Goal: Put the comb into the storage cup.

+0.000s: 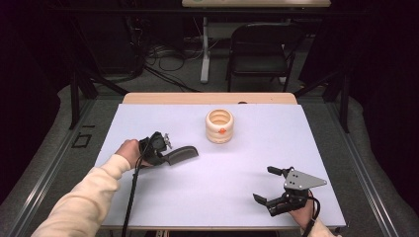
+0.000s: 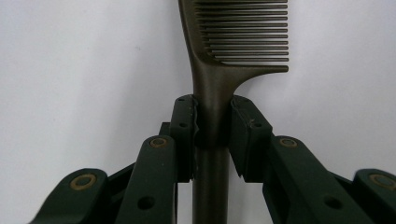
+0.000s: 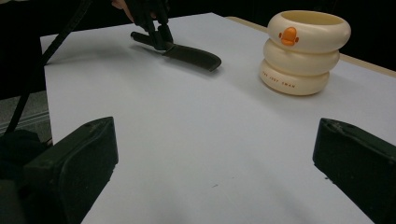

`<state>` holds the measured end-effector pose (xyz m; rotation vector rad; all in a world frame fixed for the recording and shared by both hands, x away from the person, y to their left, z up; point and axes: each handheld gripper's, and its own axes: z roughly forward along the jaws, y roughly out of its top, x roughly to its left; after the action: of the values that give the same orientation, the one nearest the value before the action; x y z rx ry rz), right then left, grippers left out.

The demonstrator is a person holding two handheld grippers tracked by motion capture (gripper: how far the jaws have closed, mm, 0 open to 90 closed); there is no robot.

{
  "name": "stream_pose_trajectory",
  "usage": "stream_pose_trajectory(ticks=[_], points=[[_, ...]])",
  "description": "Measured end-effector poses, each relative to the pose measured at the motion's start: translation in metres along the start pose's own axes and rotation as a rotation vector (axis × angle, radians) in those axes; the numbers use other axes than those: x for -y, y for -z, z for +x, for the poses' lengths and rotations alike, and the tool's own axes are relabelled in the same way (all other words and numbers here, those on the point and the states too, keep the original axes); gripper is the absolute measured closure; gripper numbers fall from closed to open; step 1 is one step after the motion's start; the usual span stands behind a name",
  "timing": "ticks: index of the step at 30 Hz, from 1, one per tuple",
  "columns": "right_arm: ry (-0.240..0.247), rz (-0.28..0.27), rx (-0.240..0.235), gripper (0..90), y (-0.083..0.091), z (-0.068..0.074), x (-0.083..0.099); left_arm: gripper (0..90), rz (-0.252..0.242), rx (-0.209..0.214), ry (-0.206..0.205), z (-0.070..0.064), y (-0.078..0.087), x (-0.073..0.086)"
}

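Observation:
A dark comb (image 1: 182, 154) lies low at the white table's left, teeth end pointing right. My left gripper (image 1: 164, 156) is shut on its handle. In the left gripper view the pads (image 2: 184, 122) press the comb (image 2: 219, 60) handle from both sides, just below the teeth. I cannot tell whether the comb touches the table. A cream ringed cup (image 1: 220, 126) with an orange duck mark stands upright at the middle back. My right gripper (image 1: 265, 184) rests near the front right, open and holding nothing. Its view shows the cup (image 3: 303, 51), the comb (image 3: 191, 55) and the left gripper (image 3: 156, 33) farther off.
The white table top (image 1: 207, 197) spans between the two grippers and the cup. A cable (image 1: 132, 192) trails from the left gripper toward the front edge. A black folding chair (image 1: 262, 47) stands on the floor beyond the table.

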<state>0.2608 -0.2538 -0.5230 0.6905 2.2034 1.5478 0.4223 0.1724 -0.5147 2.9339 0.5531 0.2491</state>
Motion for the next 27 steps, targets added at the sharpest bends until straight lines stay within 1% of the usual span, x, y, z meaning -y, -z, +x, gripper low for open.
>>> stream_pose_trajectory(ticks=[2,4,7,8,9,10,11,14,15,17,20,21,22,23,24,27], points=[[0.0,0.0,0.0,0.0,0.0,0.0,0.0,72.2,-0.015,0.0,0.008,0.0,0.003,0.002],[0.0,0.001,0.001,0.0,0.0,0.0,0.0,72.2,-0.042,0.003,0.029,0.0,0.005,0.005],[0.002,0.0,0.001,0.0,0.0,0.0,0.0,72.2,-0.049,0.005,0.034,0.0,0.007,0.006],[0.0,0.001,0.001,0.0,0.0,0.0,0.0,72.2,-0.061,0.005,0.047,0.0,0.009,0.008],[0.0,0.001,0.001,0.0,0.0,0.0,0.0,72.3,-0.061,0.005,0.047,0.0,0.009,0.008],[-0.001,0.002,0.001,0.0,0.0,0.0,0.0,72.3,-0.071,0.0,0.05,0.0,0.009,0.009],[-0.001,0.002,0.001,0.0,0.0,0.0,0.0,72.2,-0.08,0.008,0.06,0.0,0.01,0.01],[-0.002,0.002,0.0,0.0,0.0,0.0,0.0,72.2,-0.089,0.006,0.067,0.0,0.012,0.011],[-0.004,0.0,0.0,0.0,-0.001,0.0,0.0,72.2,-0.106,0.002,0.08,-0.001,0.013,0.012],[-0.004,0.0,0.0,0.0,-0.001,0.0,0.0,72.2,-0.111,0.001,0.083,-0.001,0.014,0.013],[0.0,0.004,0.001,0.0,0.0,0.0,0.0,72.2,-0.134,0.001,0.106,-0.001,0.017,0.016],[0.0,0.004,0.001,0.0,0.0,0.0,0.0,72.2,-0.134,0.001,0.106,-0.001,0.017,0.016],[0.0,0.004,0.001,0.0,0.0,0.0,0.0,72.2,-0.145,-0.001,0.118,-0.001,0.018,0.018],[0.0,0.004,0.001,0.0,0.0,0.0,0.0,72.2,-0.145,-0.001,0.118,-0.001,0.018,0.018],[0.0,0.005,0.001,0.0,-0.001,0.0,0.0,72.2,-0.16,-0.004,0.131,-0.001,0.02,0.019],[-0.001,0.005,0.001,0.0,-0.001,0.0,0.0,72.2,-0.179,-0.004,0.148,-0.002,0.022,0.022]])
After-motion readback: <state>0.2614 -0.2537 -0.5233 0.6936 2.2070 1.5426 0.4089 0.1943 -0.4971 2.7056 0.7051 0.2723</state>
